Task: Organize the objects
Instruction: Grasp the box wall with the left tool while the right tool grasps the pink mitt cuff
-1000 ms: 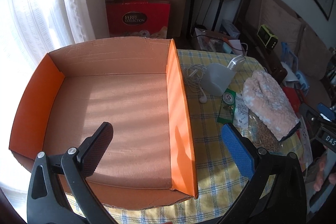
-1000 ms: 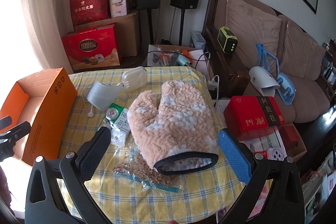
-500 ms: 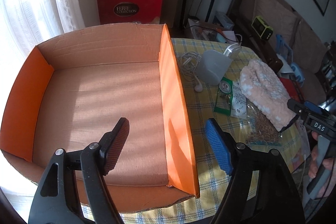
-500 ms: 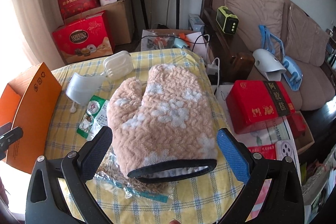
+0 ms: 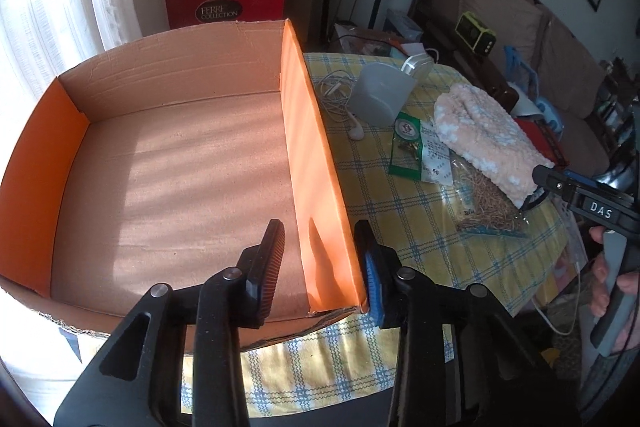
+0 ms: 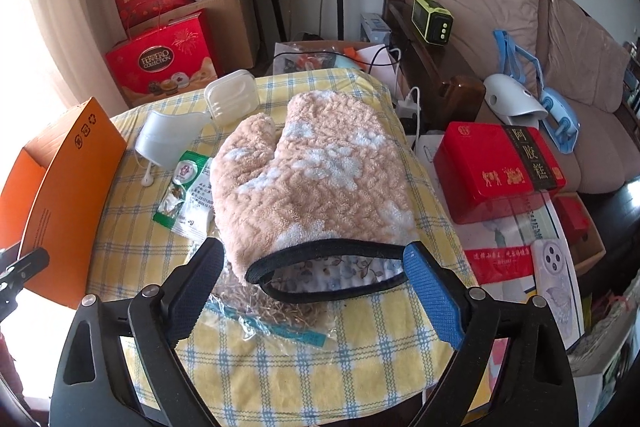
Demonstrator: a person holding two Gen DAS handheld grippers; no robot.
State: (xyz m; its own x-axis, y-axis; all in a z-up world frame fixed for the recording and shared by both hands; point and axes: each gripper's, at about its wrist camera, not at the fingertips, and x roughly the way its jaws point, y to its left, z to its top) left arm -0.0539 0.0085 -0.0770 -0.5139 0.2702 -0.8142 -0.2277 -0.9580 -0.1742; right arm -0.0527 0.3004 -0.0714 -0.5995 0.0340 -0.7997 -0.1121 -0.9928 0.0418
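An empty orange cardboard box [image 5: 168,163] sits at the table's left; it also shows in the right wrist view [image 6: 60,183]. My left gripper [image 5: 320,259] straddles the box's right wall near its front corner, one finger inside and one outside, with a gap still showing on the inner side. A fluffy pink oven mitt [image 6: 316,187] lies on the yellow checked tablecloth [image 6: 320,359]. My right gripper [image 6: 312,267] is open with its fingers on either side of the mitt's black-edged cuff. The mitt [image 5: 488,139] also shows in the left wrist view.
Beside the mitt lie a green sachet [image 6: 186,191], a clear bag of dried herbs [image 6: 256,311], a grey cup [image 6: 168,139], white earphones [image 5: 340,95] and a white plastic case [image 6: 232,99]. A red tin [image 6: 496,171], a sofa and gift boxes stand around the table.
My left gripper has narrowed from wide open and moved right, so it now straddles the box's right wall. My right gripper has moved forward to the mitt's cuff.
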